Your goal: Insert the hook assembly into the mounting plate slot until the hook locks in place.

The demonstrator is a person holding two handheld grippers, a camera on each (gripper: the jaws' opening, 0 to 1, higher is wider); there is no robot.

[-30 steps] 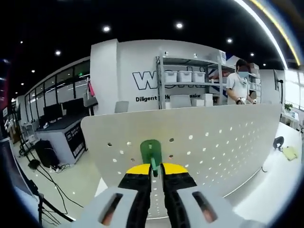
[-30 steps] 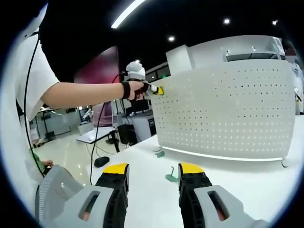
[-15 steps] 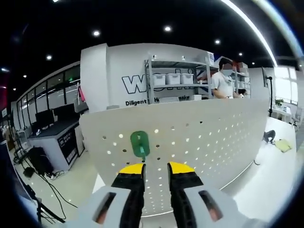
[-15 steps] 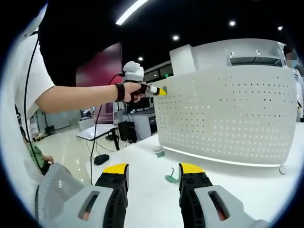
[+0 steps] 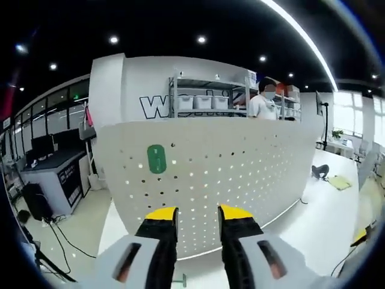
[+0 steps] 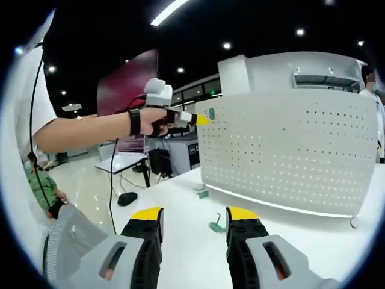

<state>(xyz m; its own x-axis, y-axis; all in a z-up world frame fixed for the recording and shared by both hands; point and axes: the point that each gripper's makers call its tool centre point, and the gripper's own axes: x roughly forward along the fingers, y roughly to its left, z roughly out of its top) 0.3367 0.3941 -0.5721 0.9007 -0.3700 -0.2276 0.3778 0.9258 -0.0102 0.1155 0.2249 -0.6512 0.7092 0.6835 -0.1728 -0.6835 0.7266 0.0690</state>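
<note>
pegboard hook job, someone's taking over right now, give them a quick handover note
Left gripper: open, empty, held in the air short of the white perforated mounting plate.
Right gripper: open, empty, low over the white table.
Green hook: sits on the plate's upper left, with no gripper touching it.
More green hooks lie on the table near the plate's base.
Done: one hook is placed on the plate; whether it has locked cannot be told.
Left: check the lock; the loose pieces may still need mounting.
</note>
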